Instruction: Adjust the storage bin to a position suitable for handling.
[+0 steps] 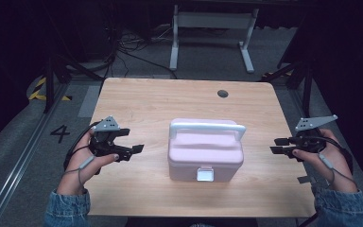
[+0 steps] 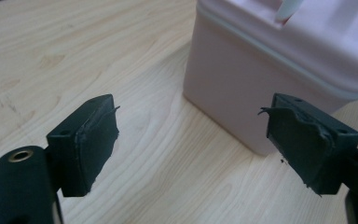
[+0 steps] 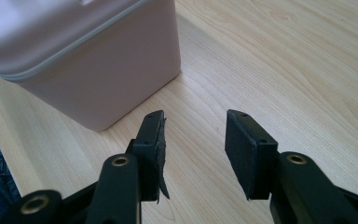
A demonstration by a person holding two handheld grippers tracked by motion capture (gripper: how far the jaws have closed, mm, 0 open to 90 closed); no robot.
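Far left, off the table's edge: grey floor with a painted number 4 [image 1: 59, 133], yellow-black hazard tape [image 1: 39, 90] and a dark stand leg [image 1: 50, 85]. Left gripper [image 1: 131, 147] held by the left hand [image 1: 82, 163] above the left part of the wooden table [image 1: 137, 101], jaws spread wide with nothing between them, tips aimed at the pink box [image 1: 205, 151] and apart from it. From the left gripper view, left gripper [image 2: 191, 140] with worn, frayed pads [image 2: 93, 135] and a broad strip of bare wood between them, the pink box [image 2: 261, 70] close ahead, its near corner just short of the right-hand jaw.

Centre: pink box closed, standing upright in the middle of the table, white handle [image 1: 208, 128] raised across the lid, pale latch [image 1: 205, 174] on the side facing the person. Bare wood all round it; open tabletop behind, as far as a round cable hole [image 1: 222, 93] near the far edge. Beyond that edge, loose cables [image 1: 132, 45] and a white desk frame [image 1: 212, 33] on the floor.

Right: right gripper [image 1: 278, 145] in the right hand [image 1: 328, 158] near the table's right edge, jaws parted moderately, holding nothing, well apart from the box. From the right gripper view, right gripper [image 3: 193, 140] over plain wood, box corner [image 3: 98, 70] ahead and to the left, clear wood to the right.
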